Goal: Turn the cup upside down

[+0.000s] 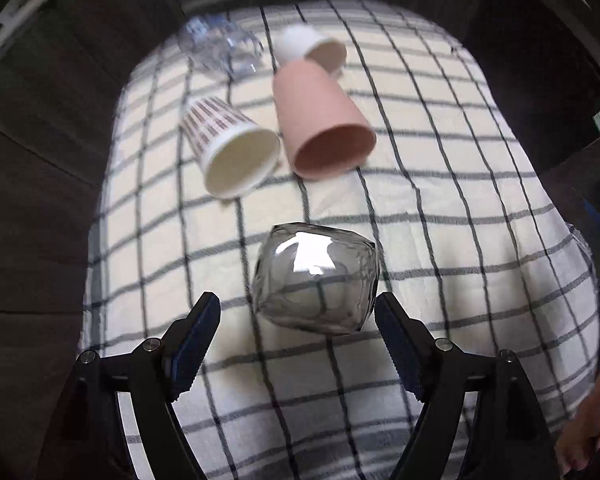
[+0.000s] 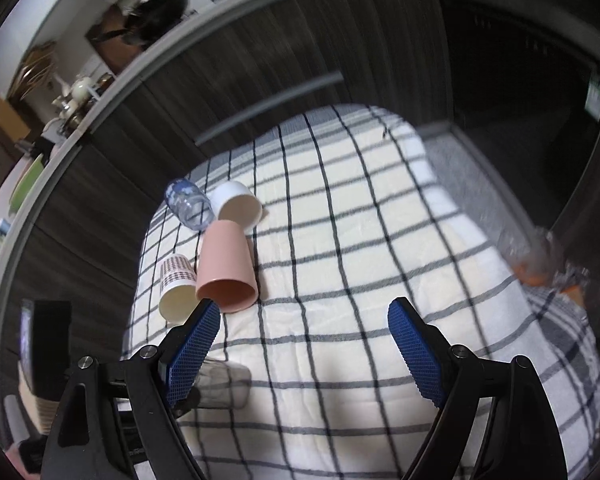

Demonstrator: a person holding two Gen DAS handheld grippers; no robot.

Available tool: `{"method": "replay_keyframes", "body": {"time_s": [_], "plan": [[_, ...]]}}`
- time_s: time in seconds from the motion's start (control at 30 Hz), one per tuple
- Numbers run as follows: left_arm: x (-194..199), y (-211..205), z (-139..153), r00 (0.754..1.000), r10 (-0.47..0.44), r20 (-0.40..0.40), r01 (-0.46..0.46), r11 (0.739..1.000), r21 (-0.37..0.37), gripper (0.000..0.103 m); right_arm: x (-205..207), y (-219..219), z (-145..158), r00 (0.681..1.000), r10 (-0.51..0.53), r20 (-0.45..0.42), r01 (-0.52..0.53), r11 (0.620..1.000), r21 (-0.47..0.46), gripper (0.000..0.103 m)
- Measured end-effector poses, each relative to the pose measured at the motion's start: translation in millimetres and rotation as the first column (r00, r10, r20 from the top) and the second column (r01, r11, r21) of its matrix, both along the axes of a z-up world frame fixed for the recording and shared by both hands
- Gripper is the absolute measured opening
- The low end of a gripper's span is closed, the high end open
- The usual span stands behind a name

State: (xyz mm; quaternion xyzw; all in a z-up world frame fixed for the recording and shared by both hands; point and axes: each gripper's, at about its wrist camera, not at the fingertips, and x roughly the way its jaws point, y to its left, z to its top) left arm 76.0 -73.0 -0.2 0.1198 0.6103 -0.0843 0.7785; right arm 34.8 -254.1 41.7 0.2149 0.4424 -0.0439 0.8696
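A clear smoky glass cup [image 1: 316, 278] lies on its side on the checked cloth [image 1: 440, 208], just ahead of and between my left gripper's fingers. My left gripper [image 1: 298, 312] is open and does not touch it. In the right wrist view the glass [image 2: 224, 386] shows faintly, partly hidden behind the left finger. My right gripper [image 2: 304, 318] is open and empty above the cloth [image 2: 360, 240].
Further back lie a pink cup [image 1: 320, 120], a striped paper cup [image 1: 228, 144], a white cup [image 1: 312, 46] and a clear plastic cup [image 1: 220, 46], all on their sides. Dark wooden cabinets surround the table. A clear bottle [image 2: 540, 256] lies at the right edge.
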Motion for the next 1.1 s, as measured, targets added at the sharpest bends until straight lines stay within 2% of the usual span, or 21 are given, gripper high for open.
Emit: {"method": "replay_keyframes", "body": {"time_s": [0.1, 0.2, 0.27, 0.37, 0.5, 0.73, 0.9, 1.1], "plan": [[-16.9, 5.1, 8.8, 0.991, -0.009, 0.131, 0.006, 1.0, 0.023, 0.08, -13.5, 8.8, 7.8, 0.998, 0.018, 0.055, -0.014, 0.997, -0.072, 0.086], [-30.8, 12.0, 16.5, 0.976, -0.001, 0.22, -0.003, 1.0, 0.018, 0.081, -24.6, 17.7, 13.2, 0.995, 0.038, 0.097, -0.026, 0.991, -0.128, 0.086], [-39.8, 17.7, 22.0, 0.964, 0.016, 0.267, -0.016, 1.0, -0.001, 0.082, -32.7, 23.1, 16.9, 0.991, 0.049, 0.127, -0.029, 0.987, -0.156, 0.086], [-52.3, 27.6, 29.4, 0.947, 0.05, 0.318, -0.034, 0.998, -0.056, 0.089, -42.3, 31.3, 22.5, 0.984, 0.064, 0.166, -0.03, 0.979, -0.199, 0.086], [-71.3, 37.5, 37.0, 0.916, 0.103, 0.387, -0.065, 0.992, -0.111, 0.09, -55.7, 41.8, 28.5, 0.975, 0.083, 0.207, -0.029, 0.968, -0.251, 0.089], [-95.8, 55.6, 40.7, 0.874, 0.215, 0.435, -0.12, 0.965, -0.234, 0.092, -77.1, 53.2, 31.2, 0.965, 0.109, 0.24, -0.027, 0.947, -0.321, 0.09], [-111.2, 63.4, 42.7, 0.836, 0.243, 0.492, -0.129, 0.959, -0.254, 0.092, -86.1, 54.9, 28.9, 0.961, 0.116, 0.25, -0.024, 0.939, -0.343, 0.091], [-121.4, 64.8, 41.4, 0.815, 0.258, 0.52, -0.127, 0.953, -0.274, 0.097, -94.7, 58.0, 27.4, 0.957, 0.124, 0.261, -0.02, 0.929, -0.37, 0.093]]}}
